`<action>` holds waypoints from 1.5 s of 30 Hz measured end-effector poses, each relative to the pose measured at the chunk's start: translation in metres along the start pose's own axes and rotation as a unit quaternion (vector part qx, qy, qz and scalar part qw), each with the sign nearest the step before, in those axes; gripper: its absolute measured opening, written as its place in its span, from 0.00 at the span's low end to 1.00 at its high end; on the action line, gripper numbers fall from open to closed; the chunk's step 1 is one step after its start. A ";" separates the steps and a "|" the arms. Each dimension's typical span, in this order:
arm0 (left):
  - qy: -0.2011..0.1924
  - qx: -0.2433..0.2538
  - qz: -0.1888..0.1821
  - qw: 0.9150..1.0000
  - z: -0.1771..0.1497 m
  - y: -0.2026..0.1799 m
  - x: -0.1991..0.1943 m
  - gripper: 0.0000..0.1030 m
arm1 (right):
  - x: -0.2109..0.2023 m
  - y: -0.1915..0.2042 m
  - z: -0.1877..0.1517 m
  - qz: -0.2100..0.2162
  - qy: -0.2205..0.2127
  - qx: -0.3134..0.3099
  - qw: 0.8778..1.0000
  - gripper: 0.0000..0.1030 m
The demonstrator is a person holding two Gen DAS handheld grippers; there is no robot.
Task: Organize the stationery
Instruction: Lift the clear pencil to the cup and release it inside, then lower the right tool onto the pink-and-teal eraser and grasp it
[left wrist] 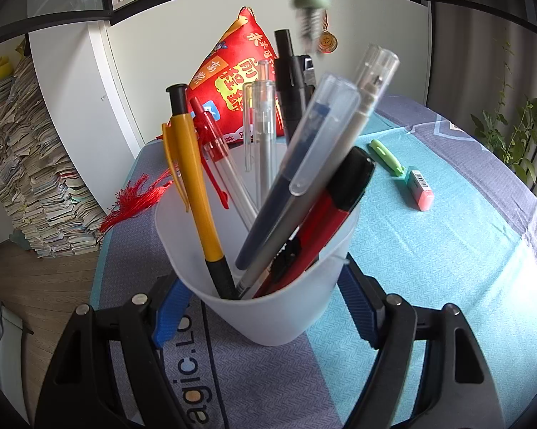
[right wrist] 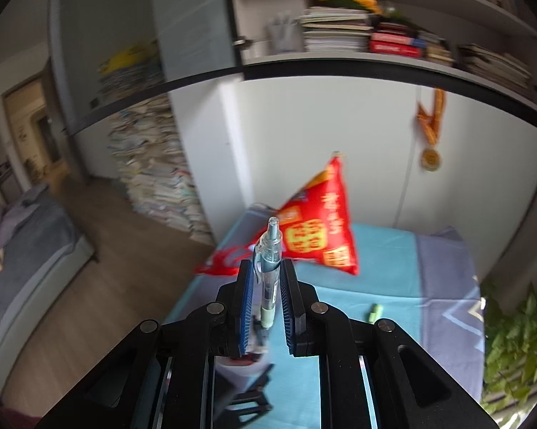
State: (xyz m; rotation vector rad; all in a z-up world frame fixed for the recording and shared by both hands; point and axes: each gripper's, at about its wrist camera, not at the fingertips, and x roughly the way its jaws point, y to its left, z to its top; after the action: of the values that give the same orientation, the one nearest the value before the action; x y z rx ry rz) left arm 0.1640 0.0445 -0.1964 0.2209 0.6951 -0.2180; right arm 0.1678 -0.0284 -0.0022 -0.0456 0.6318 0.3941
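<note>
One pen (right wrist: pixel 269 268), which we pinch upright in the closed right gripper (right wrist: pixel 266 275), hangs tip-down over the cup (left wrist: pixel 268 307) clasped by the left gripper (left wrist: pixel 265 307).

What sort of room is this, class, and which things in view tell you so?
Probably a bedroom or study at home. A bed stands on the wood floor, bookshelves run above the desk, paper stacks lean on the wall, and a medal hangs there.

Soft daylight; fisheye bending, dark corners; right wrist view motion-blurred, left sharper.
</note>
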 end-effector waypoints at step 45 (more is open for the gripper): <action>0.001 0.000 0.001 1.000 0.000 0.000 -0.002 0.75 | 0.054 -0.050 -0.024 -0.008 0.089 0.086 0.992 0.15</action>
State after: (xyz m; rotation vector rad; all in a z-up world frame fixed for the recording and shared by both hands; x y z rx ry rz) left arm 0.1624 0.0450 -0.1948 0.2221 0.6960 -0.2166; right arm 0.2124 -0.0600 -0.0568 0.0797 0.8395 0.3203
